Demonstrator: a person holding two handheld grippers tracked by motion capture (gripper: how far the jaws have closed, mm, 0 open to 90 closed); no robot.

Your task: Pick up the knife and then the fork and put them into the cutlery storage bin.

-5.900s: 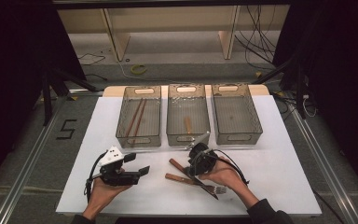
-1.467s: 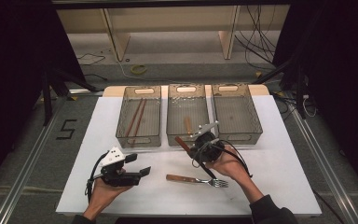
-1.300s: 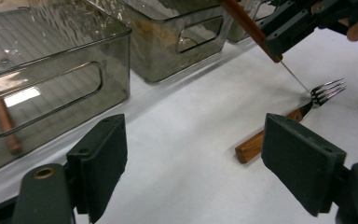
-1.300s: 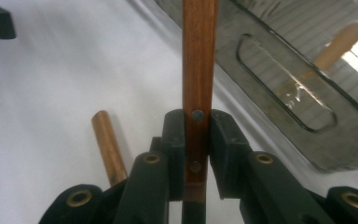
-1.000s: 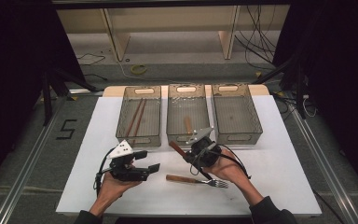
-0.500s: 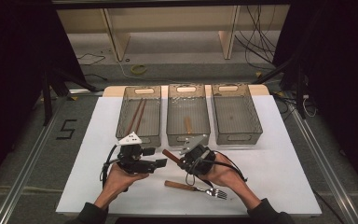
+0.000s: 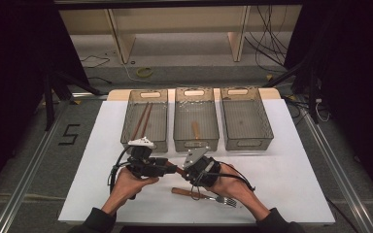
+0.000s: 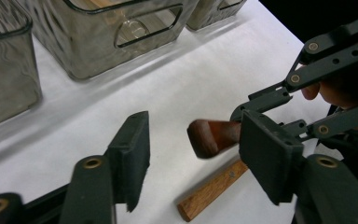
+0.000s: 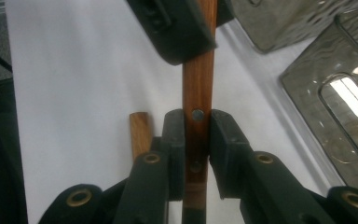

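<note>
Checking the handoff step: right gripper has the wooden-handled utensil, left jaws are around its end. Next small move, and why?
Probably close the left gripper on the wooden handle: its jaws have just been narrowing but the pads sit apart from it, while the right gripper clamps it.

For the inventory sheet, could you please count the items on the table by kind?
Clear bins: 3
Chopsticks: 2, in the left bin
Wooden-handled utensils: 3 (one in the right claw, a fork on the table, one in the middle bin)
Total: 8
</note>
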